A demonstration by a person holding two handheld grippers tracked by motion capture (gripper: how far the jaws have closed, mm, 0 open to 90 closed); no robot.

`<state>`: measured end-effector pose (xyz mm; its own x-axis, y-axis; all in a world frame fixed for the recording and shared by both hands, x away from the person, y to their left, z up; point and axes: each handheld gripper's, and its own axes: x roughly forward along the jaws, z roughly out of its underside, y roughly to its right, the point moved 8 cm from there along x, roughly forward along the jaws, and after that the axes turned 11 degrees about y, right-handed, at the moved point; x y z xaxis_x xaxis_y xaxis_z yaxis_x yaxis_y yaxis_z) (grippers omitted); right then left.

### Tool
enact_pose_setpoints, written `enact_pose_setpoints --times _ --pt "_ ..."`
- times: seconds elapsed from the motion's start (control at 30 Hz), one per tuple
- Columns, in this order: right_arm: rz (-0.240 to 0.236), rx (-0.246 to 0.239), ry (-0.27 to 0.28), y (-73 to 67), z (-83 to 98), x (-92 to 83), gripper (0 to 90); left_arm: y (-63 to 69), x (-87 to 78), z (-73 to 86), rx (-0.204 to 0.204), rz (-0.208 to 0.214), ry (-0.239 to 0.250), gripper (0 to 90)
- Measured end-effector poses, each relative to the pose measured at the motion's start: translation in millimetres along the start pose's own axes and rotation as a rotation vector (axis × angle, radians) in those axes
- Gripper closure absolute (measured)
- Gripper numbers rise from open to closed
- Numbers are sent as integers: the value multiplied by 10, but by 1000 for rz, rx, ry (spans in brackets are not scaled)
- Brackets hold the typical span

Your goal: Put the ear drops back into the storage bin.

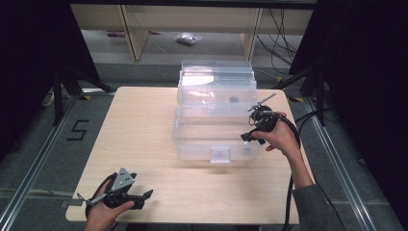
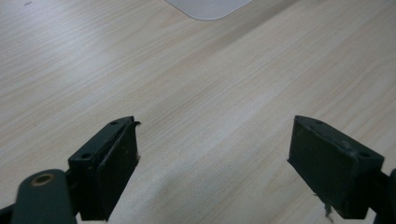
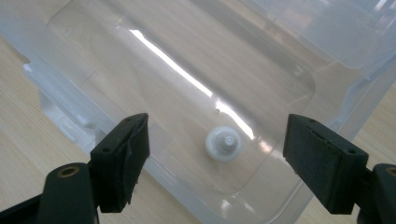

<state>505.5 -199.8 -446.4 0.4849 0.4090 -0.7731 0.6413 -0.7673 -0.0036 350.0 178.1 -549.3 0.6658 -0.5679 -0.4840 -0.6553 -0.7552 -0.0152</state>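
A clear plastic storage box point(image 1: 202, 137) stands in the middle of the wooden table, its lid point(image 1: 216, 79) tilted up at the back. On the box floor lies a small white round piece point(image 3: 224, 143). My right gripper point(image 1: 248, 138) hangs over the box's right side and points down into it. In the right gripper view its jaws point(image 3: 218, 122) stand wide open above the white piece, with nothing between them. My left gripper point(image 1: 148, 194) rests low at the table's front left corner. It is open point(image 2: 215, 140) over bare wood and holds nothing.
The box point(image 3: 84, 98) has a latch tab point(image 1: 220, 155) on its front wall, and a pale rounded corner point(image 2: 208, 7) shows at the top of the left gripper view. Beyond the table's far edge are shelf legs, cables and a small bag point(image 1: 188, 38) on the floor.
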Motion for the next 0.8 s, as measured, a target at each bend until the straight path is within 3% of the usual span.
enact_pose_setpoints --times 0.07,0.1,0.17,0.4,0.43,0.47,0.57,0.63,0.7,0.73,0.8 --pt "-4 1 10 -9 0 0 238 -11 10 2 2 -19 7 151" --pt "-3 24 2 -31 18 -14 237 -9 5 0 6 -19 5 151" --pt "-3 20 17 -33 30 -20 237 4 3 -2 4 -4 4 151" --pt "-8 29 49 -68 118 -45 232 10 18 2 -10 -19 11 151" --pt "-14 43 51 -92 133 -48 231 -9 27 12 7 -31 6 151" --pt "-20 33 62 -92 141 -56 230 -2 17 13 1 -16 -3 151" --pt "-22 24 77 -98 169 -62 227 -11 28 7 0 -33 11 152" --pt "-31 33 86 -142 190 -78 226 -3 9 15 1 -10 -7 151" --pt "-43 29 90 -156 196 -86 226 -9 21 4 -2 -30 11 151" --pt "-30 43 90 -165 201 -85 226 -7 20 2 -5 -26 13 151" --pt "-31 23 96 -147 212 -87 224 18 13 -1 -14 -14 14 151"
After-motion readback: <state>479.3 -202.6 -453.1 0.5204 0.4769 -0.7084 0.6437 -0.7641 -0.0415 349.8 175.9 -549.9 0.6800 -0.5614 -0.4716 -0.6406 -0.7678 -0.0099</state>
